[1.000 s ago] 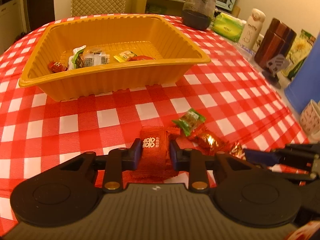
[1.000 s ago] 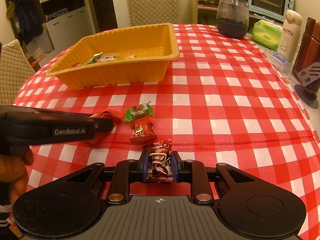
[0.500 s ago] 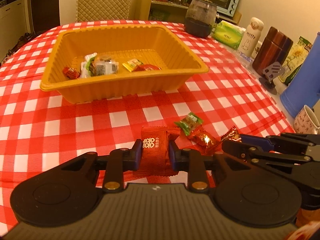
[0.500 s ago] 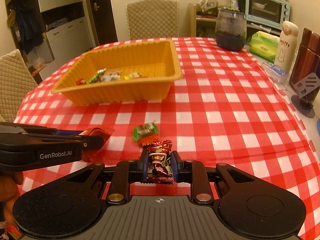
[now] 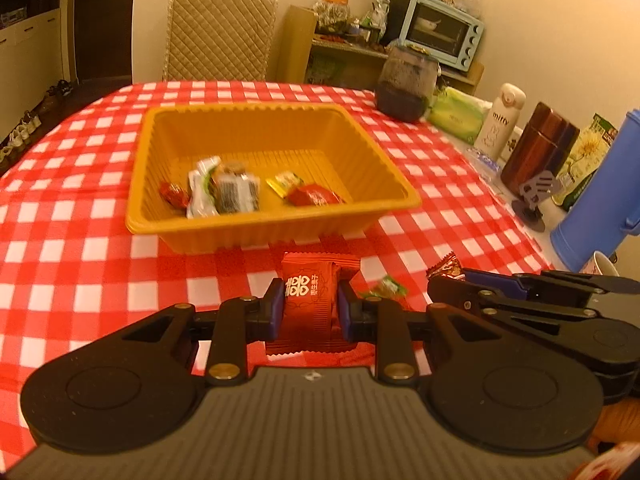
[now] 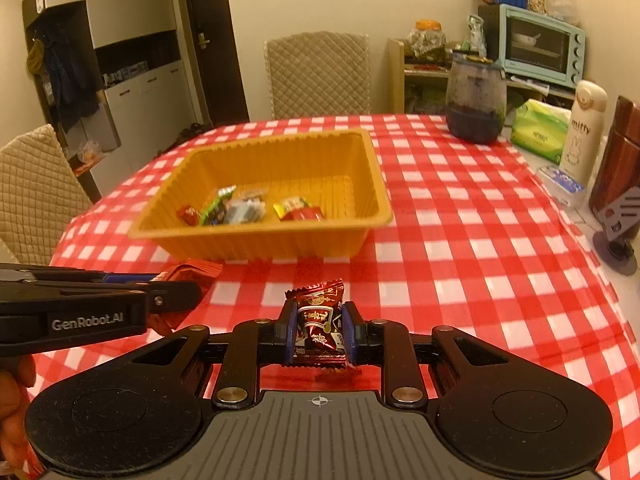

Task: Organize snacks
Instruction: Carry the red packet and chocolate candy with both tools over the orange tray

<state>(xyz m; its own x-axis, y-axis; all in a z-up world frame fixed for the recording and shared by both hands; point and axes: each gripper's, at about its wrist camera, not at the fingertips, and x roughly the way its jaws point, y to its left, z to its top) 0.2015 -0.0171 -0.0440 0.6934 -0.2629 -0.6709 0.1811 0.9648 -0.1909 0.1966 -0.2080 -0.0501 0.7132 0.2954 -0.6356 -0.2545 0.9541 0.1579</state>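
My left gripper (image 5: 309, 305) is shut on a red snack packet (image 5: 316, 274) and holds it above the checked tablecloth, just short of the orange tray (image 5: 256, 226). My right gripper (image 6: 319, 330) is shut on a dark red wrapped candy (image 6: 318, 300), also lifted off the table. Each gripper shows in the other's view: the right gripper (image 5: 442, 282) at the right, the left gripper (image 6: 176, 292) at the left with the packet (image 6: 196, 270) in it. Several wrapped snacks (image 5: 224, 192) lie in the tray (image 6: 260, 246). A green candy (image 5: 386, 286) lies on the cloth between the grippers.
Along the table's right side stand a dark jar (image 5: 406, 88), a green tissue pack (image 5: 456, 118), a white bottle (image 5: 500, 122), a brown canister (image 5: 538, 148), a blue jug (image 5: 600, 196) and a cup (image 5: 600, 266). Quilted chairs (image 6: 318, 74) stand behind the table.
Both grippers have risen from the tablecloth with their snacks still gripped. The tray now sits lower and nearer in both views, and the loose candies have slipped behind the fingers.
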